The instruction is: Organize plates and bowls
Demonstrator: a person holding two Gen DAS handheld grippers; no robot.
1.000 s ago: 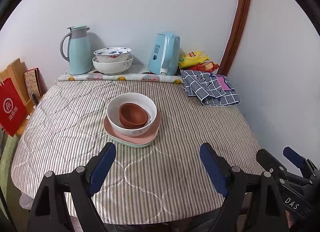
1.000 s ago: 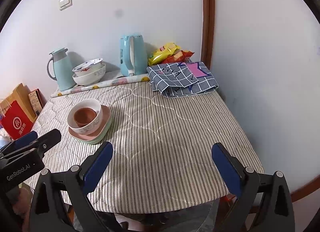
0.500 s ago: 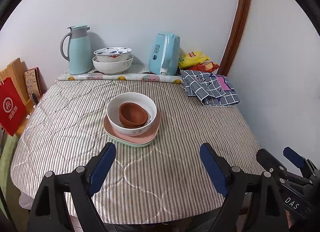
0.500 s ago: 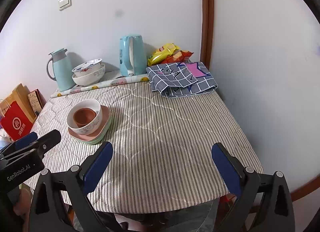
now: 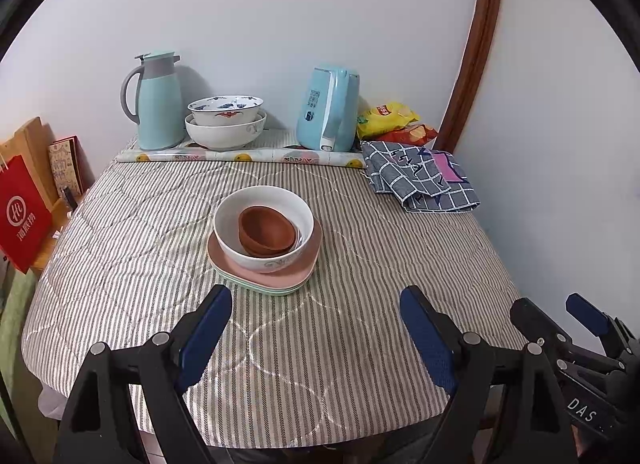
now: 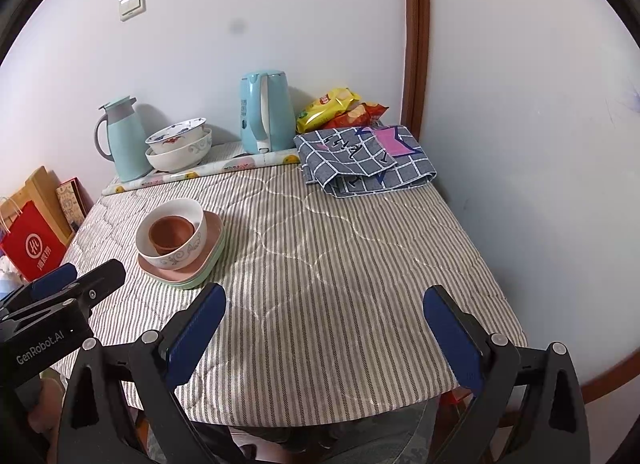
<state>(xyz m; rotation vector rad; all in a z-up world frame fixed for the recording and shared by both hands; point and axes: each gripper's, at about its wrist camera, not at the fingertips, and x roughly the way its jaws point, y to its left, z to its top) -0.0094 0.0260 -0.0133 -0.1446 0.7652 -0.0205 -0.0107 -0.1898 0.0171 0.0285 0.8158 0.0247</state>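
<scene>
a striped quilted table (image 5: 328,344) carries one neat stack near its middle: a pink plate (image 5: 310,260) on top of a pale green plate (image 5: 276,291), a white bowl (image 5: 264,232) standing on the pink one, and a small brown bowl (image 5: 266,230) nested inside the white bowl, tipped a little to one side. whether a second brown bowl sits under it cannot be told. at the far edge by the wall, two more bowls are nested, a blue-patterned bowl (image 5: 225,108) inside a larger plain white bowl (image 5: 225,134), just beside a mint thermos jug (image 5: 156,102); what the jug holds cannot be seen. a light blue kettle (image 5: 329,110) stands to the right of them, with snack bags (image 5: 386,116) and a folded checked cloth (image 5: 420,178) in the far right corner. the left gripper (image 5: 316,304) hangs above the near edge with its blue pads wide apart and nothing between them, short of the plate stack. the right gripper (image 6: 324,300) is likewise spread wide over bare tablecloth, gripping nothing, with the stack off to its left.
</scene>
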